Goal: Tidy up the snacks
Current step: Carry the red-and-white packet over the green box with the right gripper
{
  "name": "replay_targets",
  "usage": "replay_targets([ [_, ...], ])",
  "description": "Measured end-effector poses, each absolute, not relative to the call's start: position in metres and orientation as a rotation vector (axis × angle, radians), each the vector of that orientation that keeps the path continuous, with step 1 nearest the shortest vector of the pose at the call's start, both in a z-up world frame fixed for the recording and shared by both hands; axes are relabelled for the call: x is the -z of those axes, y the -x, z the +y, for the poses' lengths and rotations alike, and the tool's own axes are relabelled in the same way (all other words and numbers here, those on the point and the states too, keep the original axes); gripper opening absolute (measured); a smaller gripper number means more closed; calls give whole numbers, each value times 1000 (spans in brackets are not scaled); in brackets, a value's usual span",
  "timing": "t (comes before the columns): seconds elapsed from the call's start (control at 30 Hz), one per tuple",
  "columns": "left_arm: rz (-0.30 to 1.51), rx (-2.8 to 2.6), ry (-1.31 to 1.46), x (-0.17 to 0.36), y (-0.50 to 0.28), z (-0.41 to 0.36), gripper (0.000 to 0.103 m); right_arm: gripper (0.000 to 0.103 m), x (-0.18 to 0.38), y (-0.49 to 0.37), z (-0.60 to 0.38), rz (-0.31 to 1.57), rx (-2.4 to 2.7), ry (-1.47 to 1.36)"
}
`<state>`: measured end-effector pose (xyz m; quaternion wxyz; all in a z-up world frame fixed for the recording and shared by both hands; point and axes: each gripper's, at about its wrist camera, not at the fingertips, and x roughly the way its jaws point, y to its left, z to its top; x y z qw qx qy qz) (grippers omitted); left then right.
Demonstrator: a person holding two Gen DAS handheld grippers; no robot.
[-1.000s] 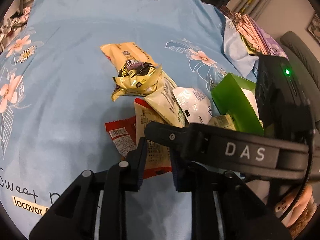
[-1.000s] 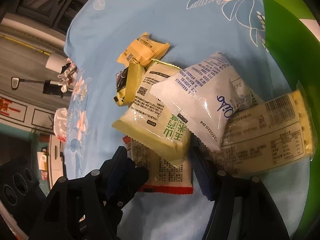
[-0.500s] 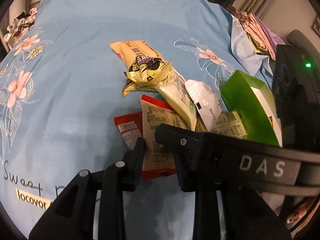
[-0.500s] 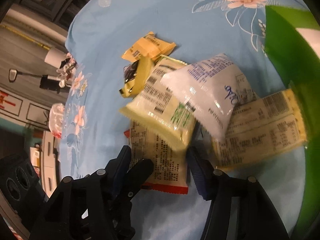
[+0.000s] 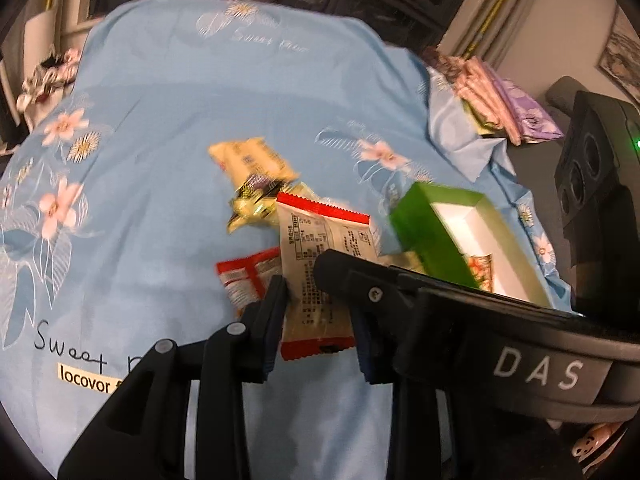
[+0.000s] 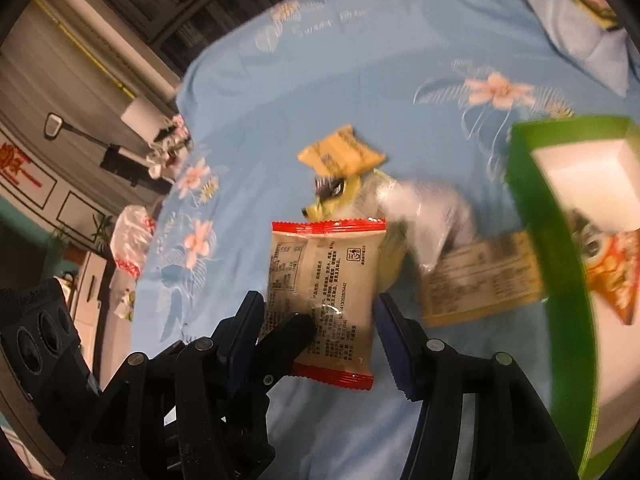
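A cream snack packet with red ends (image 5: 320,236) (image 6: 324,264) hangs just above the blue bedsheet (image 5: 160,184). Both grippers grip it. My left gripper (image 5: 318,320) has its pads against the packet's sides and its jaws are starting to ease open. My right gripper (image 6: 316,320) is shut on the same packet, one pad on each long edge. One right finger (image 5: 360,280) crosses the left wrist view, and one left finger (image 6: 292,332) lies over the packet in the right wrist view. Behind lie a yellow packet (image 6: 340,152), a white packet (image 6: 432,208) and a pale flat packet (image 6: 480,280).
An open green box (image 5: 424,232) (image 6: 532,200) stands to the right with an orange snack bag (image 6: 612,272) inside. A small red packet (image 5: 244,276) lies on the sheet at the left. Folded cloths (image 5: 500,92) sit at the bed's right edge.
Both grippers have risen together, drawing the red-ended packet out from under the pile and off the sheet. The other packets now lie farther behind it.
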<state>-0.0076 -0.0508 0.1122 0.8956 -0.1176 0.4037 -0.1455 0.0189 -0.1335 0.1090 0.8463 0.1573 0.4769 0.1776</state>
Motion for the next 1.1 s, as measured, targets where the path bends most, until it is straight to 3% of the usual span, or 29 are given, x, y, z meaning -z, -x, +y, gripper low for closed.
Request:
replay_targets([
  [0.5, 764, 460, 160, -149, -3, -132, 30, 60, -153, 2, -215, 851, -249, -402],
  [1.1, 837, 625, 85, -137, -26, -230, 30, 60, -140, 9, -321, 841, -77, -563],
])
